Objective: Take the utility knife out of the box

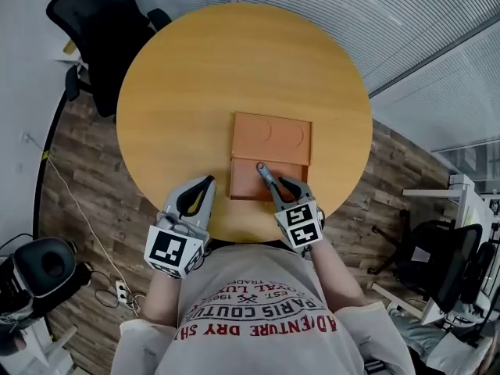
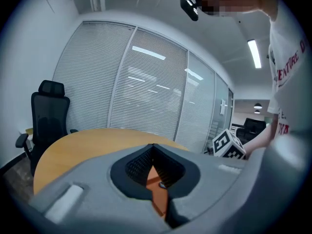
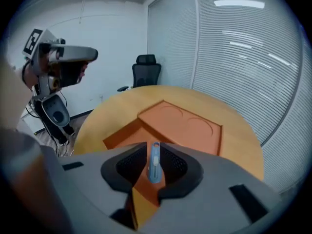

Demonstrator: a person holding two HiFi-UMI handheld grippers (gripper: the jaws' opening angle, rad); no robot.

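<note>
An orange box stands on the round wooden table [image 1: 203,76], its lid [image 1: 272,137] flipped back flat and its tray [image 1: 244,181] nearer me. In the right gripper view a blue utility knife [image 3: 154,162] lies in the tray, lengthwise between the jaws. My right gripper [image 1: 266,172] [image 3: 153,144] points down into the tray with its jaws parted around the knife, and a thin gap shows on each side. My left gripper [image 1: 209,180] [image 2: 153,146] hovers over the table's near edge, left of the box, fingertips together and empty.
A black office chair [image 1: 101,22] stands behind the table at the left, another [image 1: 449,264] at the right. Slatted glass walls [image 3: 243,57] run along the far side. A cable and a dark device [image 1: 43,268] lie on the floor at the left.
</note>
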